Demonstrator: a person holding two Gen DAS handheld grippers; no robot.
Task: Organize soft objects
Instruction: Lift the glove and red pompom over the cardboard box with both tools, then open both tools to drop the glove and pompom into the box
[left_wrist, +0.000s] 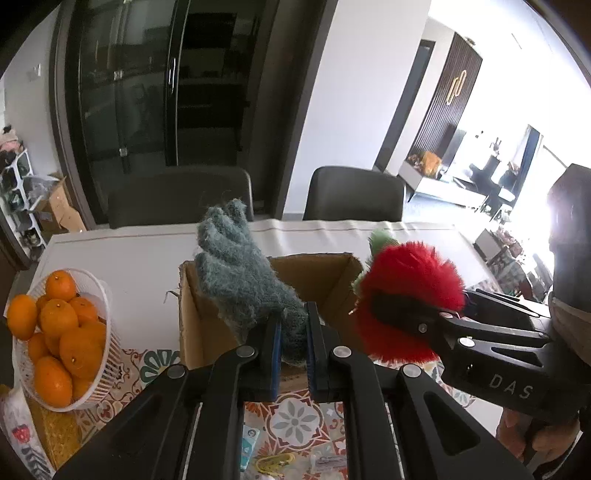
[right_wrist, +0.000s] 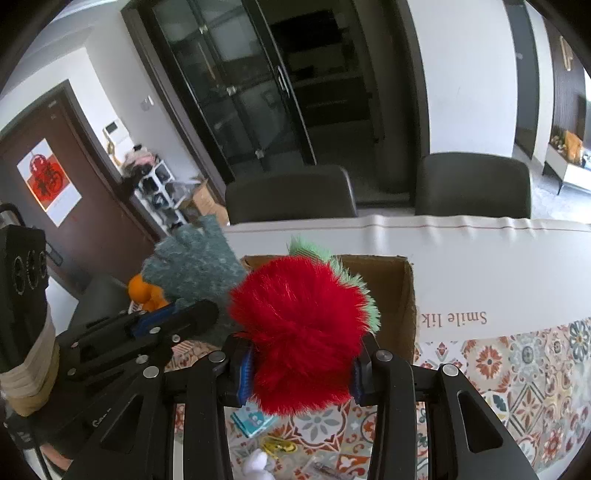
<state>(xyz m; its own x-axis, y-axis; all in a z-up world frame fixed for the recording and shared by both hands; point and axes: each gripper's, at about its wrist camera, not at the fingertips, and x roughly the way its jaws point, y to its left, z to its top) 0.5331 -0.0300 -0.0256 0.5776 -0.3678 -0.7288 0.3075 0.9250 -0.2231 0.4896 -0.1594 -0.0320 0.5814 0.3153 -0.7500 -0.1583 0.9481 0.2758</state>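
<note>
Two tongs are up over the cardboard box (left_wrist: 325, 280), each clenched on something soft. The left tongs (left_wrist: 291, 339) pinch the cuff of a fuzzy grey-green glove (left_wrist: 236, 273) between blue pads, and the glove stands upright with its fingers pointing up, above the left side of the box. The right tongs (right_wrist: 301, 365) squeeze a shaggy red pompom toy (right_wrist: 299, 332) with a pale green tuft (right_wrist: 325, 258) behind it; it hangs just above the near right part of the box, close beside the glove but apart from it.

The box is open at the top and sits on a table (right_wrist: 480, 266) covered with a white cloth that turns to a flowery tile pattern nearer me. Left of the box stands a white basket (left_wrist: 99, 373) heaped with oranges (left_wrist: 59, 332). In front of the box lie small odds and ends, among them a yellow clip (right_wrist: 277, 445). Behind the box, past the far table edge, two dark chairs (right_wrist: 472, 184) stand side by side.
</note>
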